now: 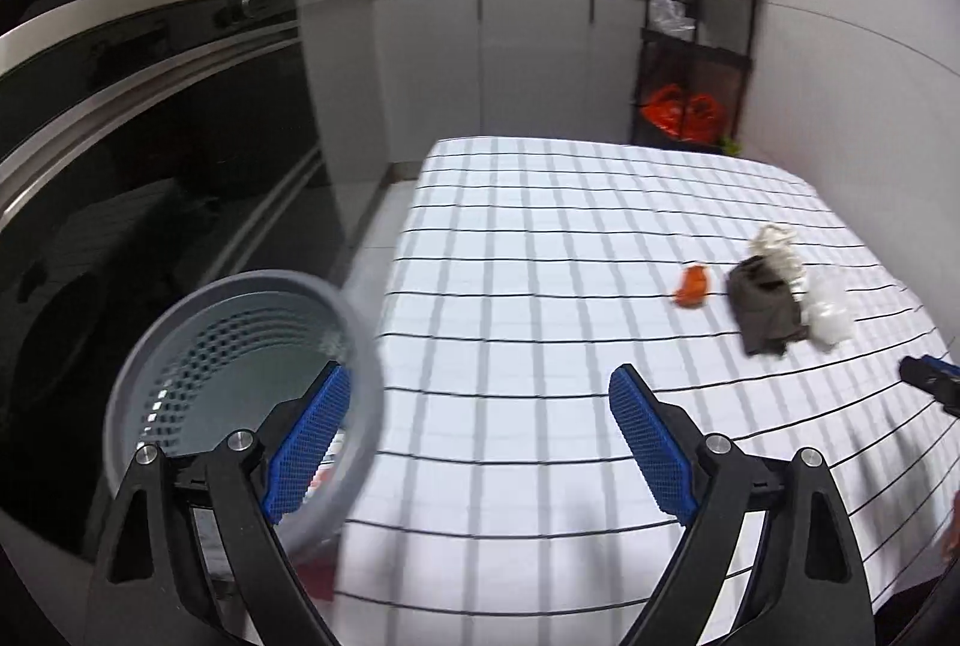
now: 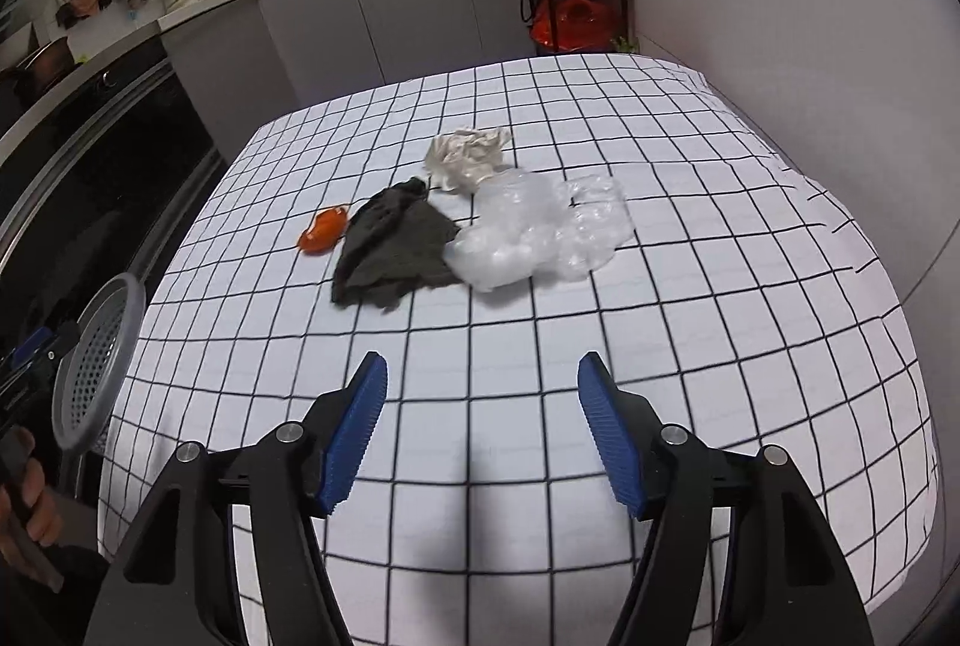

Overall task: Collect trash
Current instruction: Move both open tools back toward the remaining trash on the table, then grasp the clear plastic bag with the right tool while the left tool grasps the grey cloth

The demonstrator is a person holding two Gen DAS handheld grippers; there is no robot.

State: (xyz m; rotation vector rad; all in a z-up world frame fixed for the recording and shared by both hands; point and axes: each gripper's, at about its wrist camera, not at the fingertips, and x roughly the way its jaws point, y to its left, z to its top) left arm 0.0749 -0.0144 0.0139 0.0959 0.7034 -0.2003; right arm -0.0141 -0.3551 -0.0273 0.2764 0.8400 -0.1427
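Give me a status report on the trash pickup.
Both grippers, left and right, open, empty. Four trash pieces on table. Bin at left edge. Path clear.

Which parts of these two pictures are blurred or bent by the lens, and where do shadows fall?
Left wrist view: the grey basket is smeared by motion, and the grid cloth looks soft. Right wrist view: the trash pile is sharp, the fisheye bends the grid lines, and a dark shadow lies on the cloth between the open right gripper fingers.
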